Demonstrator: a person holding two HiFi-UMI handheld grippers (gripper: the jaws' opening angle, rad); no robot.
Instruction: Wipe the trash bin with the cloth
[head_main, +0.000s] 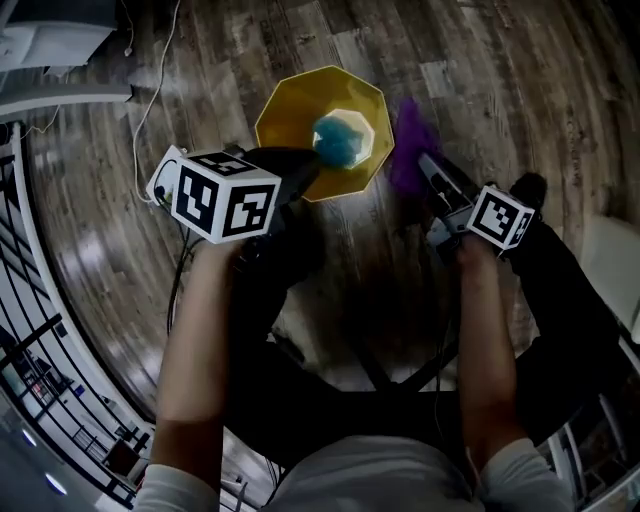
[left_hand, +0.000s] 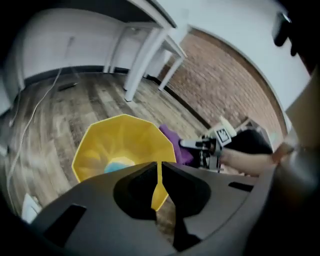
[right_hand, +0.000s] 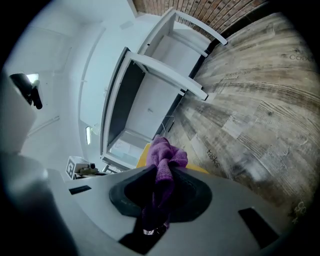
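A yellow trash bin stands on the wood floor, with a blue lump in its bottom. My left gripper is shut on the bin's near rim; in the left gripper view the thin yellow rim runs between the closed jaws of that gripper. My right gripper holds a purple cloth just right of the bin, outside its wall. In the right gripper view the cloth bunches out of the shut jaws of the right gripper, and a strip of the bin shows behind it.
A white cable trails over the floor left of the bin. A white railing runs along the left edge. White table legs and a brick wall stand beyond the bin. The person's arms and dark trousers fill the near side.
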